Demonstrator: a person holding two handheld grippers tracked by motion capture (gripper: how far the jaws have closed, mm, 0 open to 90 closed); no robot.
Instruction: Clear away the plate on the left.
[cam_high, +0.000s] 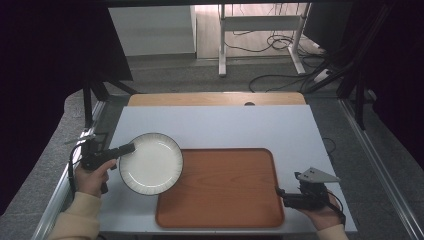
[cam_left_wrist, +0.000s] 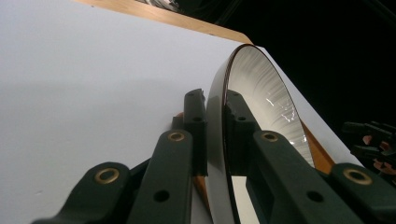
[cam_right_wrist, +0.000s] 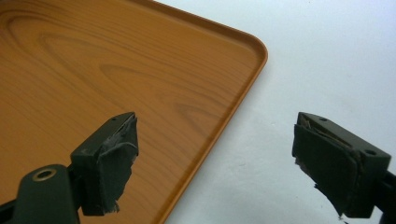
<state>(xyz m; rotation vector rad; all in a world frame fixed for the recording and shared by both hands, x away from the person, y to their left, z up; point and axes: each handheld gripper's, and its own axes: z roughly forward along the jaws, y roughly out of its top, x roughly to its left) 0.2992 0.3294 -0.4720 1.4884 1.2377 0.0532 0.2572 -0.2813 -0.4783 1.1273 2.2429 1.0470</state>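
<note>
Pinching the white plate (cam_high: 150, 163) by its left rim, the left hand-held gripper (cam_high: 131, 148) holds it over the worktop (cam_high: 225, 125), overlapping the wooden tray's (cam_high: 225, 187) corner. The right hand-held gripper (cam_right_wrist: 215, 163) gapes wide, empty (straddling the tray's edge). Jaws hide part of the plate's rim.

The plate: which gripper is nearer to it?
Left. The left gripper is clamped on the plate rim; the right gripper sits at the tray's right edge.

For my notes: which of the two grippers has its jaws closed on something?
The left gripper: its jaws pinch the white plate's rim. The right gripper, beside the wooden tray, stands open and empty.
</note>
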